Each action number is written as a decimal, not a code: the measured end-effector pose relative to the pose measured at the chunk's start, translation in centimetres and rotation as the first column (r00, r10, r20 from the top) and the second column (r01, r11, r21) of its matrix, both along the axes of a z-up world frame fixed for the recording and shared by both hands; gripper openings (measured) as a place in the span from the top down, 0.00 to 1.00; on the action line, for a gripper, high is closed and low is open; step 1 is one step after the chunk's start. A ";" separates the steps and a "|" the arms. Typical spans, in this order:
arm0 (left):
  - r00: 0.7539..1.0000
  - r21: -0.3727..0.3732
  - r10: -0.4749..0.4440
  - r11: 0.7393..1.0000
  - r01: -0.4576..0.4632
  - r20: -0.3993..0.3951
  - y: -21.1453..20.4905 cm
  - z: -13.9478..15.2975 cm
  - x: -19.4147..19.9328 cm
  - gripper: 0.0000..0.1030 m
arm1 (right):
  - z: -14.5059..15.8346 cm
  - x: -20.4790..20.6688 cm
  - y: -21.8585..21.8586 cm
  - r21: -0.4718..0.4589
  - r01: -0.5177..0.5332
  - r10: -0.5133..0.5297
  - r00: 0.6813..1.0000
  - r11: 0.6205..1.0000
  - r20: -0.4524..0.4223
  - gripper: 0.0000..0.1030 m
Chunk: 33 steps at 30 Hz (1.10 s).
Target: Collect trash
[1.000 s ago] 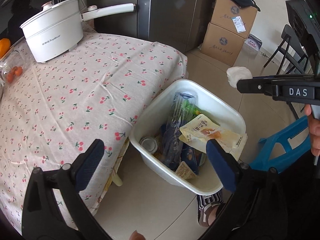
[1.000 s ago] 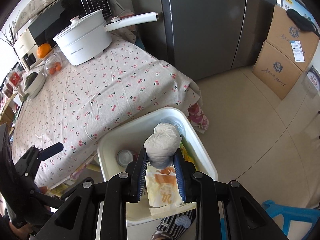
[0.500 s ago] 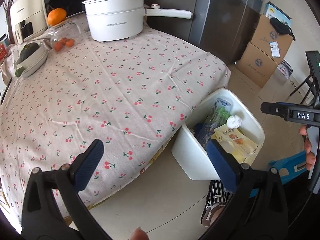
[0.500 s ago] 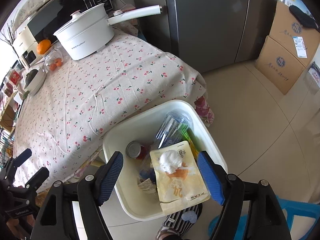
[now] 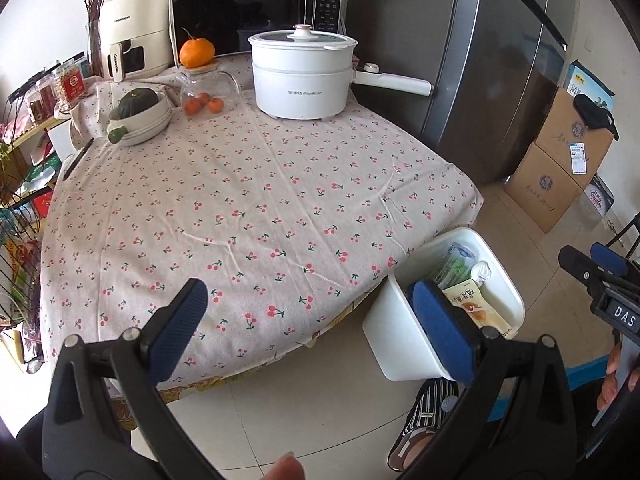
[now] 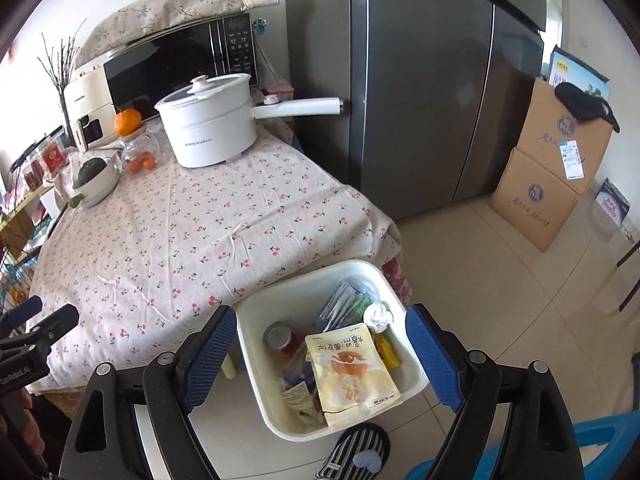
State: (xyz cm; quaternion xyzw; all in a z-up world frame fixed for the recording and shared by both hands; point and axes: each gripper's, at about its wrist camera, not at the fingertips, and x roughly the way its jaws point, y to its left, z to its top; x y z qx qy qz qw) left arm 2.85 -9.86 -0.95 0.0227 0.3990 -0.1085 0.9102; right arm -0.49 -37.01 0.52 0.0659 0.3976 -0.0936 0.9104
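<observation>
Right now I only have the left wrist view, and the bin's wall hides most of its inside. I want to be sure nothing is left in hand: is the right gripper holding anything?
Observer: No. The right gripper is wide open above the white bin, with nothing between its pads.
Operator: What sits low in the bin, behind the wall?
Observer: A tin can, left of the orange snack pouch.
Operator: Anything under the pouch?
Observer: A yellow wrapper shows at its right edge, just below the crumpled tissue.
</observation>
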 end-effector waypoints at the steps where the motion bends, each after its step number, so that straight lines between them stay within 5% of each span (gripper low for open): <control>1: 1.000 0.011 0.001 1.000 -0.001 0.016 -0.1 0.3 -0.3 0.01 | 0.4 -0.5 0.3 -0.012 -0.002 0.002 1.000 1.000 0.019 0.14; 11: 0.996 0.029 0.040 0.999 -0.043 0.085 -0.4 2.0 -2.2 0.01 | 2.6 -3.0 3.2 -0.062 -0.046 0.053 0.991 0.997 0.126 0.11; 33: 0.990 0.045 0.057 0.997 -0.063 0.133 -1.1 3.1 -4.0 0.01 | 2.8 -3.5 3.1 -0.073 -0.017 0.028 0.989 0.997 0.147 0.06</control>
